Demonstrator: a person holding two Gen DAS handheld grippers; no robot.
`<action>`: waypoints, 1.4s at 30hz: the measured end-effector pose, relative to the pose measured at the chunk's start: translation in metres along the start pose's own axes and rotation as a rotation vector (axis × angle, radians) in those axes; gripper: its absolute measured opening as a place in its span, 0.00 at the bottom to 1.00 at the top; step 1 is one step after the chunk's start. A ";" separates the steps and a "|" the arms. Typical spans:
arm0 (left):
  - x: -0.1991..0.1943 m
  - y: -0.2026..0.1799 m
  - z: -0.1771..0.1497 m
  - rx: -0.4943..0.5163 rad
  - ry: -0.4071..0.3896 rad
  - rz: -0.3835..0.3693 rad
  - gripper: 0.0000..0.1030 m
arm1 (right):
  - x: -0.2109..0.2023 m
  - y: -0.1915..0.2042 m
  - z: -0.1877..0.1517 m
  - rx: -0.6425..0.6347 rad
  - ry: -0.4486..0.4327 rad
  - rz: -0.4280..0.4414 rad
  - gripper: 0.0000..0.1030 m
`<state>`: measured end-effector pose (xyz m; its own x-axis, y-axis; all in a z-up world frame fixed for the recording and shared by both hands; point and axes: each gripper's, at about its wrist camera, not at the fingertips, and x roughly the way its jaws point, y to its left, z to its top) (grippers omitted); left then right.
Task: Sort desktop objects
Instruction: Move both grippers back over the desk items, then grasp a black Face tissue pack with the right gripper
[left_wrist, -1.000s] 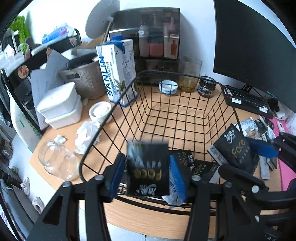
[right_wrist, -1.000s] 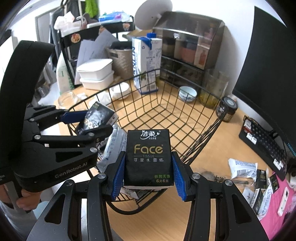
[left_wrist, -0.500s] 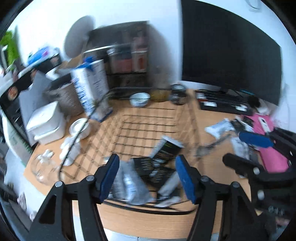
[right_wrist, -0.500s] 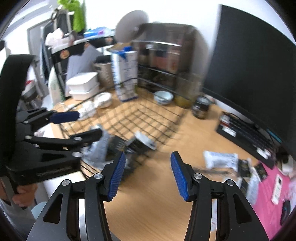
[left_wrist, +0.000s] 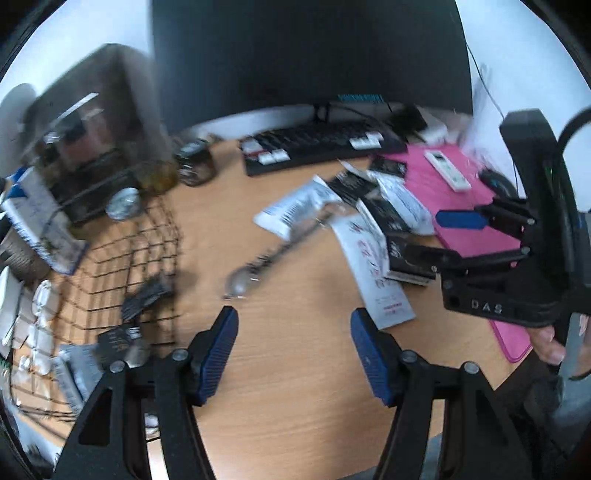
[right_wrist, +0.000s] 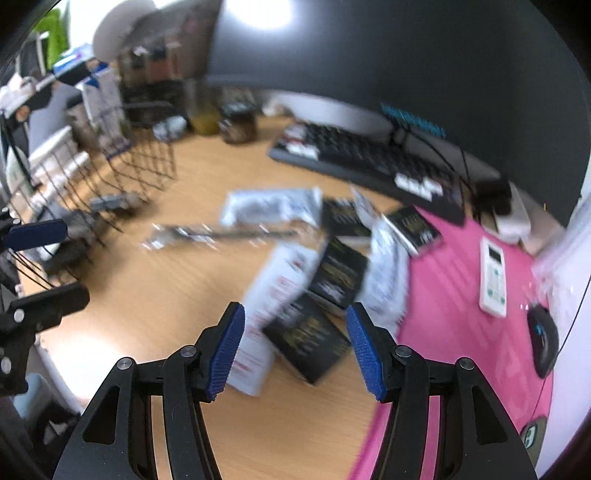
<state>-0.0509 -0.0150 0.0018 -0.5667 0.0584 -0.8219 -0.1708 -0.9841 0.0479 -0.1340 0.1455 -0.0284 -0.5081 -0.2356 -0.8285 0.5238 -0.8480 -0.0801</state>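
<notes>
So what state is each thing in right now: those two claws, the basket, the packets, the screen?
Left gripper: open, holding nothing.
Right gripper: open, holding nothing, over the pile.
Basket: upright, some packs inside.
Black packs: lying loose on the desk, overlapping.
White packets: lying flat on the desk.
Monitor: dark.
Jar: upright, lid on.

Roughly four black tissue packs (right_wrist: 308, 338), blurred
</notes>
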 end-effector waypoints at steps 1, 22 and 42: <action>0.007 -0.004 0.001 0.005 0.012 -0.002 0.67 | 0.005 -0.006 -0.003 0.001 0.011 0.003 0.55; 0.043 -0.007 0.004 0.003 0.088 -0.030 0.67 | 0.039 0.007 -0.004 -0.053 0.060 0.072 0.39; 0.048 -0.016 0.012 0.017 0.092 -0.046 0.67 | 0.062 -0.006 0.004 -0.011 0.094 0.199 0.46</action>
<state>-0.0852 0.0054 -0.0316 -0.4818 0.0870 -0.8720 -0.2087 -0.9778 0.0178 -0.1715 0.1342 -0.0765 -0.3278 -0.3519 -0.8768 0.6154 -0.7837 0.0845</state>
